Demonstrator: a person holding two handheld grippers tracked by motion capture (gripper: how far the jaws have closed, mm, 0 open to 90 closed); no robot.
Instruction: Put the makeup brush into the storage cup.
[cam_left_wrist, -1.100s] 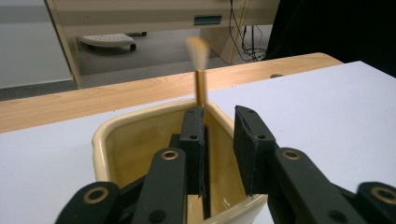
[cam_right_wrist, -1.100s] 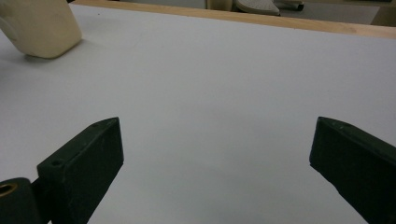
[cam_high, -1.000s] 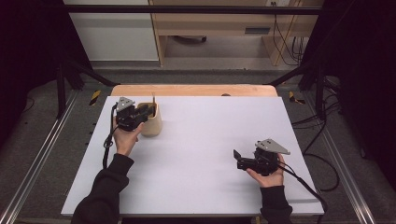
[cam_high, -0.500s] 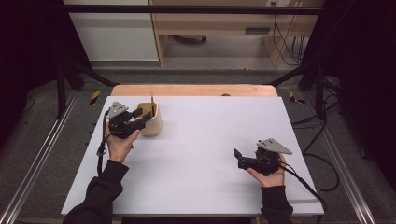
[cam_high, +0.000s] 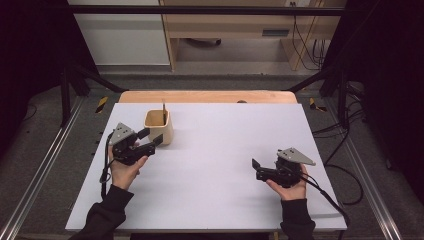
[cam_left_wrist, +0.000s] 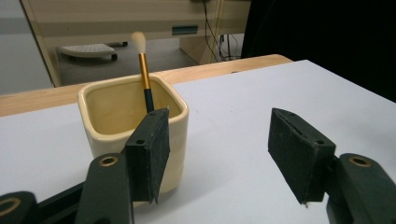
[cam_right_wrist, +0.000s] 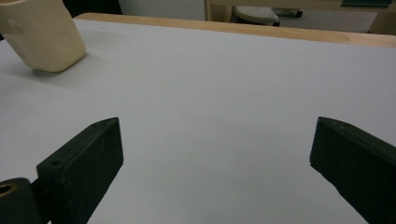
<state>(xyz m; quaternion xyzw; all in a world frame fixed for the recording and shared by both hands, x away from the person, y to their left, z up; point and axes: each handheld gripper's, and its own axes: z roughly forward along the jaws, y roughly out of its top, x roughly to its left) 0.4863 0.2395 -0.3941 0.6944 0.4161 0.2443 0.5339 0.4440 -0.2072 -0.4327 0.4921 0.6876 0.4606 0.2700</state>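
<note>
One cream cup (cam_high: 159, 126) with one brush (cam_left_wrist: 144, 70) upright inside; two grippers, left (cam_high: 148, 139) and right (cam_high: 256, 170), jaws apart, empty.

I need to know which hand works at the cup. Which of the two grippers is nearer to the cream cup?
The left gripper: its open jaws sit just beside the cream cup, while the right gripper rests far across the table.

White table (cam_high: 220, 165); desk (cam_high: 225, 25) and cables (cam_high: 300, 30) behind.
</note>
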